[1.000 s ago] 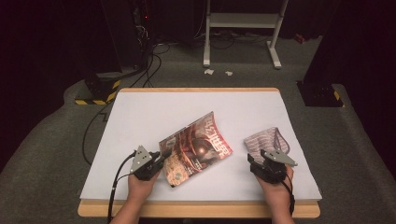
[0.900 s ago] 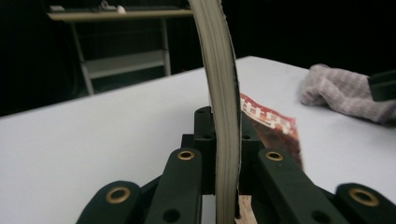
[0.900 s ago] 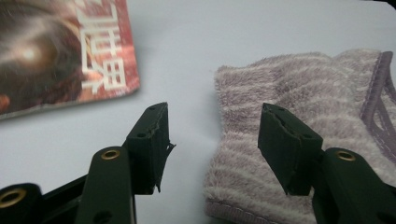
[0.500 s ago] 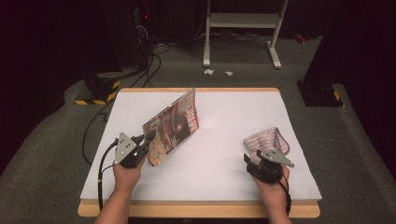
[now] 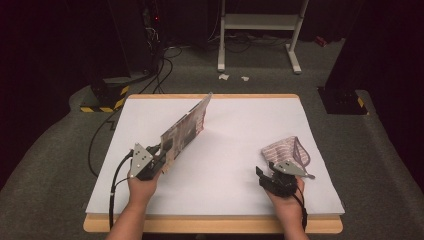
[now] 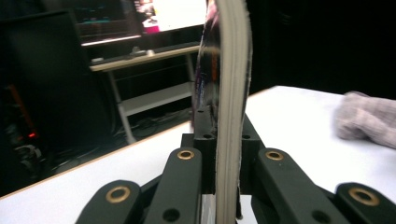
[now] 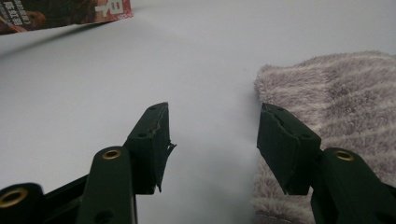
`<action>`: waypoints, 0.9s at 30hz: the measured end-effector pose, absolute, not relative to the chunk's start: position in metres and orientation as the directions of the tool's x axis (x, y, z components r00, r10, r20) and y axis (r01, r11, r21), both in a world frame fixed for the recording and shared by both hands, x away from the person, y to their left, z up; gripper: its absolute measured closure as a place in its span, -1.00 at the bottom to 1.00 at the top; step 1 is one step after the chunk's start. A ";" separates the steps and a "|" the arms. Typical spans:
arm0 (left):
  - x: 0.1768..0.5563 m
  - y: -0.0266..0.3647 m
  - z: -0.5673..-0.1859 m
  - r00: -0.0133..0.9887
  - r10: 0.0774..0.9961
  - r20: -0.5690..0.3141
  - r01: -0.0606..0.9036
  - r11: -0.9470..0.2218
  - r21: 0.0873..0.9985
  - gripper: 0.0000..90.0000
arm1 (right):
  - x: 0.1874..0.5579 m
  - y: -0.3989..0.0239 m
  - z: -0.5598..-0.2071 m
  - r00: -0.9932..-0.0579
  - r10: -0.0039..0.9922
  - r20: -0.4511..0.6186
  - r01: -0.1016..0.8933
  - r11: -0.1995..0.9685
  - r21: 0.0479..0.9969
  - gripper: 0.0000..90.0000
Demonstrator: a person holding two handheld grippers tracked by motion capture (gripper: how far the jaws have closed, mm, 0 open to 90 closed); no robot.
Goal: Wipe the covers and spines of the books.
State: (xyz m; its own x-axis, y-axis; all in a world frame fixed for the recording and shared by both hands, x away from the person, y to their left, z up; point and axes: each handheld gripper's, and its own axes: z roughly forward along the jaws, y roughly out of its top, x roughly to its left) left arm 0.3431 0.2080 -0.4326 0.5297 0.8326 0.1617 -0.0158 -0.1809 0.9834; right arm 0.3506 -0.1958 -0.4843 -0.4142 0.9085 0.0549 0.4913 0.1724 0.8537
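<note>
Clamping the magazine (image 5: 184, 131) by its edge, the left gripper (image 5: 161, 156) holds it tilted above the table (image 5: 240, 150). The right gripper (image 7: 212, 140) hovers, jaws apart and empty, beside the cloth (image 5: 286, 151).

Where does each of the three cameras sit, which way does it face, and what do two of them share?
High view: above the person's side, facing forward and down on the table; both forearms, left gripper, right gripper.
Left gripper view: on the left gripper, along jaws shut on the upright magazine.
Right gripper view: on the right gripper, along open jaws beside the striped cloth.
Shared: both gripper views show magazine and cloth.
</note>
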 end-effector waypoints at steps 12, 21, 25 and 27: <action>0.327 0.158 -0.450 0.647 0.749 0.140 0.024 -0.204 0.979 0.83 | 0.352 -0.195 -0.487 -0.418 0.906 0.072 0.504 0.165 0.848 -0.02; 0.325 0.130 -0.465 0.728 0.671 0.140 0.060 -0.265 0.962 0.55 | 0.352 -0.198 -0.488 -0.413 0.906 0.091 0.512 0.149 0.846 -0.02; 0.323 0.121 -0.469 0.756 0.636 0.154 0.064 -0.305 0.950 0.49 | 0.352 -0.199 -0.488 -0.412 0.906 0.093 0.514 0.147 0.845 -0.02; 0.322 0.116 -0.473 0.767 0.620 0.164 0.066 -0.330 0.942 0.47 | 0.352 -0.200 -0.488 -0.411 0.906 0.096 0.515 0.144 0.845 -0.02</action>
